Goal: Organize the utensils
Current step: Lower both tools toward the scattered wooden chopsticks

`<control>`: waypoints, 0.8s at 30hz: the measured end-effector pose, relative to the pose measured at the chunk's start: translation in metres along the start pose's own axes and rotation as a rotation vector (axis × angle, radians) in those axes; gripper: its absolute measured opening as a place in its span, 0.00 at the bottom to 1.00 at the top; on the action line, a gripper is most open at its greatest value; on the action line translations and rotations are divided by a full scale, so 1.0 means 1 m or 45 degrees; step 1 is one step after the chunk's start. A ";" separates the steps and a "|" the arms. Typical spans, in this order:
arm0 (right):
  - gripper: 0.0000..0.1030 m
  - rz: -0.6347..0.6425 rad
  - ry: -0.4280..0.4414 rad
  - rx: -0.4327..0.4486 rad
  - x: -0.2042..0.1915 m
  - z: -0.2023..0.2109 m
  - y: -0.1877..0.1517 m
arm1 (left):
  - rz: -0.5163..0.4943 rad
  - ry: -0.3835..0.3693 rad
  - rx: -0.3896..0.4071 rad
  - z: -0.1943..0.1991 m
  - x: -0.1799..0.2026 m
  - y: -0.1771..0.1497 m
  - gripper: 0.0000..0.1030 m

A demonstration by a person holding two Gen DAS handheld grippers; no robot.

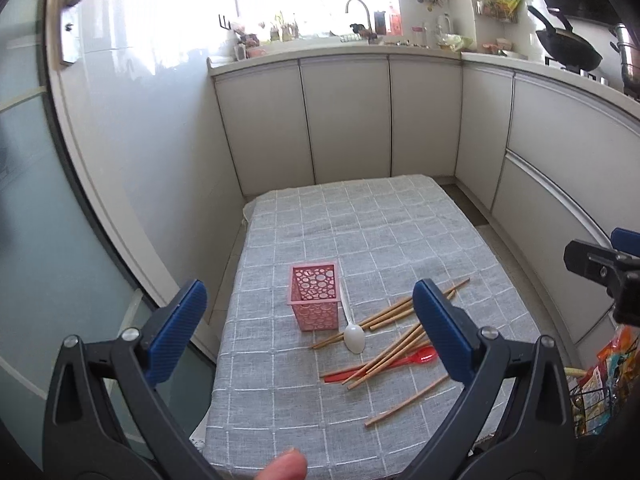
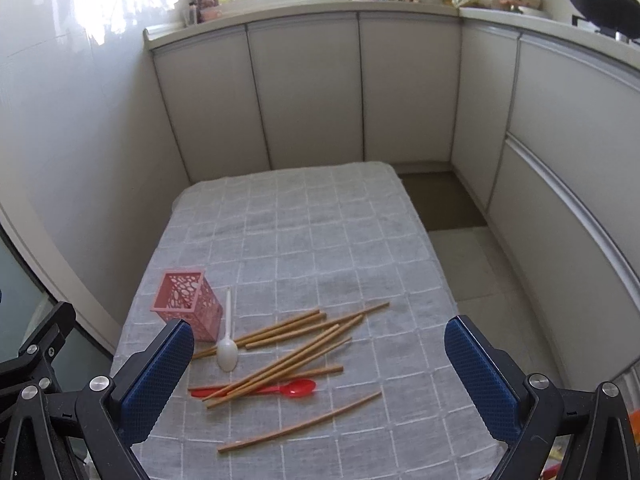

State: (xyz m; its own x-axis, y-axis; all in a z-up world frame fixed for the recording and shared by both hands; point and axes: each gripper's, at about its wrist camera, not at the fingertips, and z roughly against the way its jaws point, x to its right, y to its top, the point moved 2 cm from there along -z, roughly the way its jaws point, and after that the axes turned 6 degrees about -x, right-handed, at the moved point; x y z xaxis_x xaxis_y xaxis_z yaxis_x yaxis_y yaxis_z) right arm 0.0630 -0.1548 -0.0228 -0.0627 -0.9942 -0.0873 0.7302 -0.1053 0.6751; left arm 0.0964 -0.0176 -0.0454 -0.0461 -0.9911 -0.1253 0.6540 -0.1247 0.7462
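A pink perforated holder point(image 1: 316, 297) point(image 2: 189, 304) stands upright and empty on the grey checked tablecloth point(image 1: 360, 224) point(image 2: 304, 232). A white spoon point(image 1: 352, 332) point(image 2: 227, 350) lies beside it, its handle against the holder's right side. Several wooden chopsticks point(image 1: 400, 336) point(image 2: 292, 350) lie scattered, some across a red plastic spoon point(image 1: 416, 358) point(image 2: 294, 388). One chopstick point(image 1: 406, 402) point(image 2: 300, 420) lies apart, nearest me. My left gripper point(image 1: 310, 326) hovers open above the holder's side of the table. My right gripper point(image 2: 320, 372) hangs open above the pile, holding nothing.
White kitchen cabinets point(image 1: 348, 120) point(image 2: 312, 92) wrap around the table's far and right sides. A glass door point(image 1: 36, 208) stands at the left. A wire rack of snack packets point(image 1: 600, 376) sits near the table's right front. A fingertip point(image 1: 286, 466) shows at the bottom edge.
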 end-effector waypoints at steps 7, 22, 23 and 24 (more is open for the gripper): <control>1.00 -0.118 -0.068 -0.184 0.032 -0.079 0.011 | -0.099 -0.110 -0.268 -0.074 0.025 0.001 0.99; 0.90 -0.160 -0.051 -0.585 0.077 -0.202 -0.029 | -0.209 -0.446 -0.663 -0.213 0.095 -0.041 0.64; 0.89 -0.172 -0.044 -0.602 0.080 -0.205 -0.031 | -0.212 -0.469 -0.681 -0.221 0.102 -0.043 0.60; 0.88 -0.184 -0.041 -0.617 0.084 -0.208 -0.033 | -0.213 -0.489 -0.696 -0.228 0.107 -0.044 0.50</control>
State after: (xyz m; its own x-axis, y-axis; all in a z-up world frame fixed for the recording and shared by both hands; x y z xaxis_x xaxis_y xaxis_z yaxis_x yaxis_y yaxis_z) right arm 0.1750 -0.2301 -0.2049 -0.2017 -0.9712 -0.1271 0.9440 -0.2274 0.2393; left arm 0.2347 -0.1077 -0.2409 -0.3781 -0.9197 0.1062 0.8971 -0.3356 0.2873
